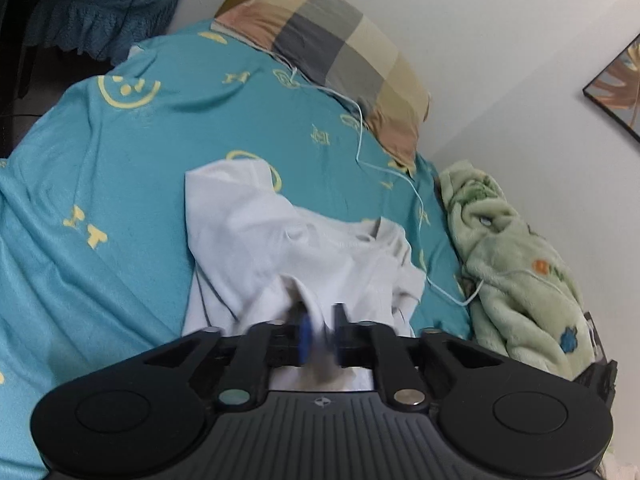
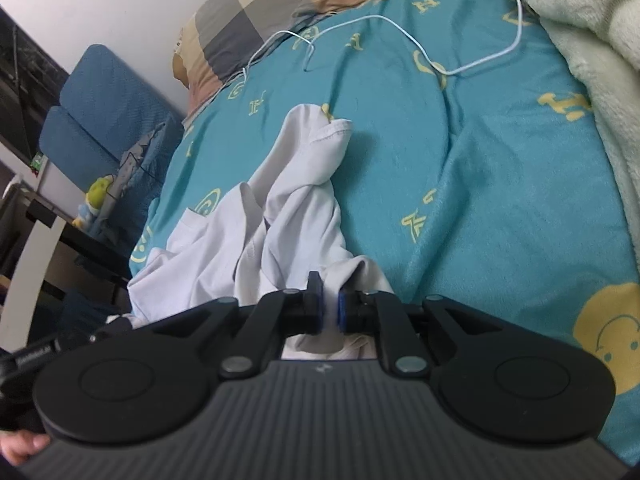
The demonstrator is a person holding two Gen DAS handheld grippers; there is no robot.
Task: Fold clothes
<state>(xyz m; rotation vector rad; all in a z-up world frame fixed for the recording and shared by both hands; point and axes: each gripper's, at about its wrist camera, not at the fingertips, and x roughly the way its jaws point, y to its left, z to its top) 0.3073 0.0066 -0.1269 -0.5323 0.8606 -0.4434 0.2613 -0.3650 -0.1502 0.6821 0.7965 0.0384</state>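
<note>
The left gripper [image 1: 320, 330] has its jaws clamped on a fold of the white garment [image 1: 280, 240]. The right gripper [image 2: 330, 308] pinches the same garment [image 2: 288, 216], which lies crumpled on the teal bedsheet [image 1: 100, 184], trailing toward 11 o'clock. A white cable [image 2: 432, 60] snakes beyond at 12 o'clock. Farthest, a checked pillow [image 1: 340, 52] rests at 12 o'clock, with a green blanket [image 1: 516, 260] at 3 o'clock.
</note>
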